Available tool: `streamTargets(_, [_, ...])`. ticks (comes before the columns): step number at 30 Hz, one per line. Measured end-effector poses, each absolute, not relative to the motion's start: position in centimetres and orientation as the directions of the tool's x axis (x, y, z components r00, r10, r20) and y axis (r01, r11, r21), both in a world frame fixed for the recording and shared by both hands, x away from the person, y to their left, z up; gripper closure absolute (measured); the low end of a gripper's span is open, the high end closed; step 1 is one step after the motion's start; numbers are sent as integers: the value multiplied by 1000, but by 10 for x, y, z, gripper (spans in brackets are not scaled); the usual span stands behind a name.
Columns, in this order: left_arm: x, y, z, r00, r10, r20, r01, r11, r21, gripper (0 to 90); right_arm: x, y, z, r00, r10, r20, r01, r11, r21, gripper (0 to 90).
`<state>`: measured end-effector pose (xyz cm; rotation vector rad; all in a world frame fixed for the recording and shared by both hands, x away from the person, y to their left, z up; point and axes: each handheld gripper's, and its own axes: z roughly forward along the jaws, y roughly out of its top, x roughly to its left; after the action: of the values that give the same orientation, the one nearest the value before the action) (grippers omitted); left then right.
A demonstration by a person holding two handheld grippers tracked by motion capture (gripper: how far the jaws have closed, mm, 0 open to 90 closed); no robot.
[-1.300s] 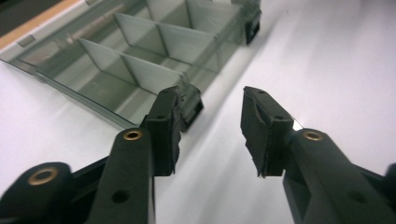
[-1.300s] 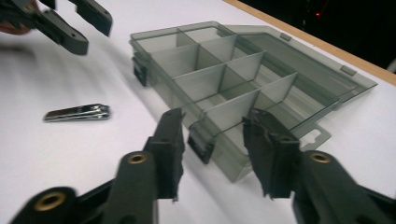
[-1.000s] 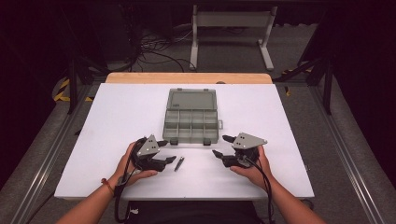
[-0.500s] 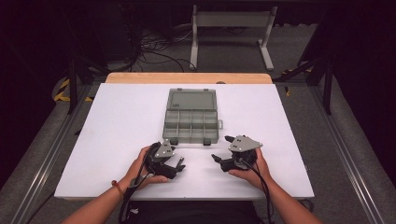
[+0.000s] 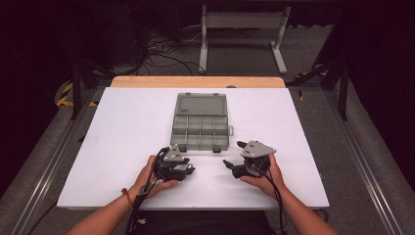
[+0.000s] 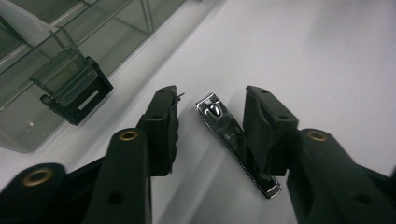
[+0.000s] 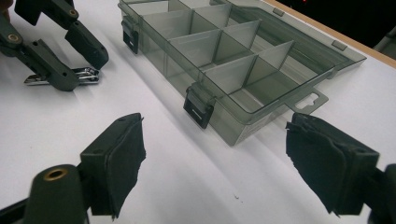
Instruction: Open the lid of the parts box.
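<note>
A chrome nail clipper [image 6: 236, 140] lies flat on the white table [image 5: 122, 132], just in front of the box's near left corner. My left gripper [image 6: 212, 96] is open and straddles it, one jaw on each side, with the right jaw close against the clipper's edge. In the high view the left gripper [image 5: 188, 169] covers the clipper. The right gripper view shows the clipper [image 7: 84, 74] under the other gripper's jaws. My right gripper [image 5: 234, 154] is open and holds nothing, resting by the box's near right corner [image 7: 243, 126].
A grey translucent compartment box [image 5: 182, 131] stands open mid-table, its lid [image 5: 200, 104] laid flat behind it. The compartments [image 7: 205, 46] look empty. Black latches [image 6: 77, 93] stick out of its front wall. A wooden edge [image 5: 195, 82] runs along the far side.
My left gripper has slid right over the nail clipper, which now lies between its open jaws. The right gripper has barely moved.
</note>
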<state>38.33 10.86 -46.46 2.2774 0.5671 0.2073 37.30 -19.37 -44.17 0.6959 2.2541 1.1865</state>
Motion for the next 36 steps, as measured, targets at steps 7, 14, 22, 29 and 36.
streamTargets(7, [384, 109, -464, 900, 435, -33, 325, -617, 717, 770, 374, -195, -442, -744, 643, -184, 214, 489, 846, 193])
streamTargets(14, [385, 110, -464, 915, 403, -11, 288, -635, 717, 789, 375, -195, -442, -746, 641, -180, 219, 491, 843, 195])
streamTargets(22, [385, 114, -464, 929, 371, 0, 254, -636, 728, 790, 377, -197, -440, -739, 649, -181, 219, 485, 847, 198])
streamTargets(29, [385, 117, -464, 937, 348, 12, 232, -651, 723, 790, 378, -198, -439, -740, 648, -179, 214, 480, 851, 200])
streamTargets(36, [382, 122, -460, 938, 345, 40, 206, -644, 737, 790, 377, -200, -438, -736, 653, -181, 209, 473, 856, 200])
